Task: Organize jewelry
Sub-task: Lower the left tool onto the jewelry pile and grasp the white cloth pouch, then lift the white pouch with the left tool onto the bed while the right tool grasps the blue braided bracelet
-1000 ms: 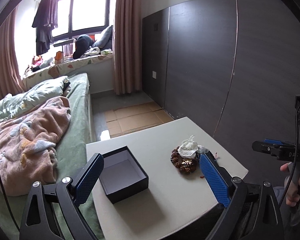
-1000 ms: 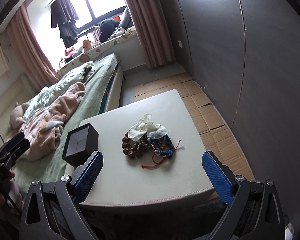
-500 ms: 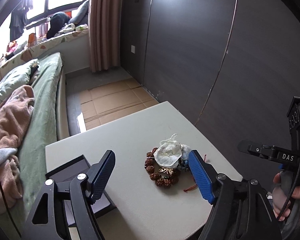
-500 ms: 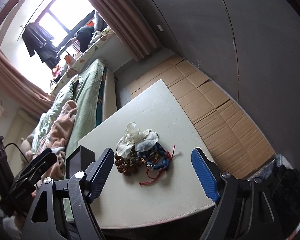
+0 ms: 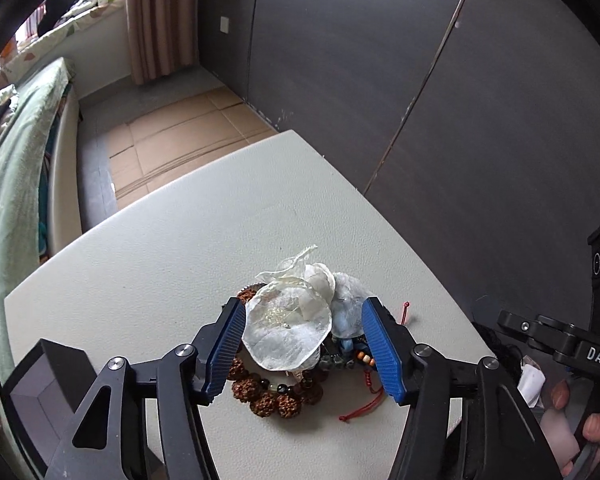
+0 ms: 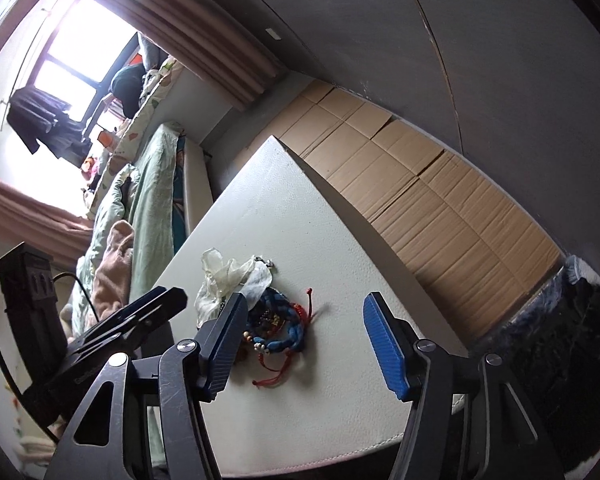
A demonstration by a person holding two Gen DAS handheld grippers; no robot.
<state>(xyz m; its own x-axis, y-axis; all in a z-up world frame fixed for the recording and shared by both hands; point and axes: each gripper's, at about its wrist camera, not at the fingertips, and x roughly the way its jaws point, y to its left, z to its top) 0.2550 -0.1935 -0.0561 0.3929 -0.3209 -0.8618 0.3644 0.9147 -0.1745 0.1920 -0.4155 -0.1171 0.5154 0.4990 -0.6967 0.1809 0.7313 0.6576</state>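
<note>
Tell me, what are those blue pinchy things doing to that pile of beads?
A person is tidying jewelry. The left hand-held gripper is open, its blue fingers either side of a white gauzy pouch lying on a heap of bracelets on the white table. Nothing is gripped yet. The right hand-held gripper hangs open near the heap, empty. A black box sits at the table's left edge.

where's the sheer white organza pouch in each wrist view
Left wrist: the sheer white organza pouch is at lower centre, between the open left gripper fingers, lying on top of the pile of beaded bracelets.
Right wrist: the pouch is left of centre, just above the right gripper's left fingertip, partly hidden by it.
Shared landmark: the red cord bracelet beside the pouch on the white table.
</note>
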